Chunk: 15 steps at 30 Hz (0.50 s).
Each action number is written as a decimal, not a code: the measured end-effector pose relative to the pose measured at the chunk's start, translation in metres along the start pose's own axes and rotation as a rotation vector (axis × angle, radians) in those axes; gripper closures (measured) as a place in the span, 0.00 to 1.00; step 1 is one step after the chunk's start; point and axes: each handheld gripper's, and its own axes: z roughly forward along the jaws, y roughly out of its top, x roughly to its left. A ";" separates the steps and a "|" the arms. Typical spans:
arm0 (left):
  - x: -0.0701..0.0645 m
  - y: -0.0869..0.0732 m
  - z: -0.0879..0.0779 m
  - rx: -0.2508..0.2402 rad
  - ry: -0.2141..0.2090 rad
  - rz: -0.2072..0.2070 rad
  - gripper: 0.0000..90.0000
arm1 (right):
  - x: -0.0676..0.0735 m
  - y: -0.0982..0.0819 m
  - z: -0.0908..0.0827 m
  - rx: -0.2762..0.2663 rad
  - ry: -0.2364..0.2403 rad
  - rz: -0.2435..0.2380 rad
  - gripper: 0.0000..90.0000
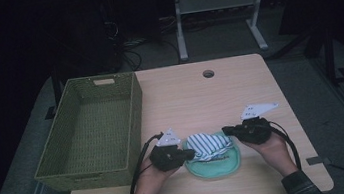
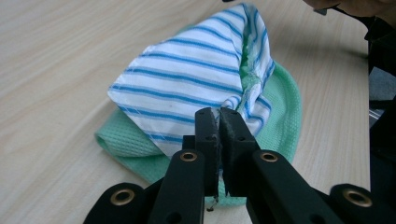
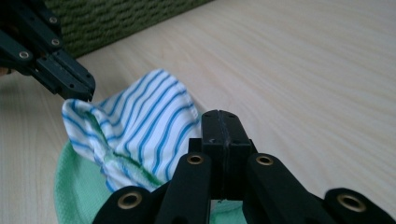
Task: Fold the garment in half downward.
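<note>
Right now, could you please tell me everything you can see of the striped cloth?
The striped cloth is white with thin blue stripes and a stitched hem, soft woven fabric by its look. It is bunched and lifted into a peak over a green waffle-textured cloth on the wooden table. The left gripper pinches one edge in shut jaws; the right gripper is shut at the opposite edge.

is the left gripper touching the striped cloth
Touching: in the left gripper view the left gripper has its jaws shut on an edge of the striped cloth, pinching the fabric between them.
</note>
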 end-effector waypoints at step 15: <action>-0.009 -0.005 0.014 0.046 0.019 0.038 0.91 | 0.021 -0.026 -0.007 0.050 0.016 0.015 1.00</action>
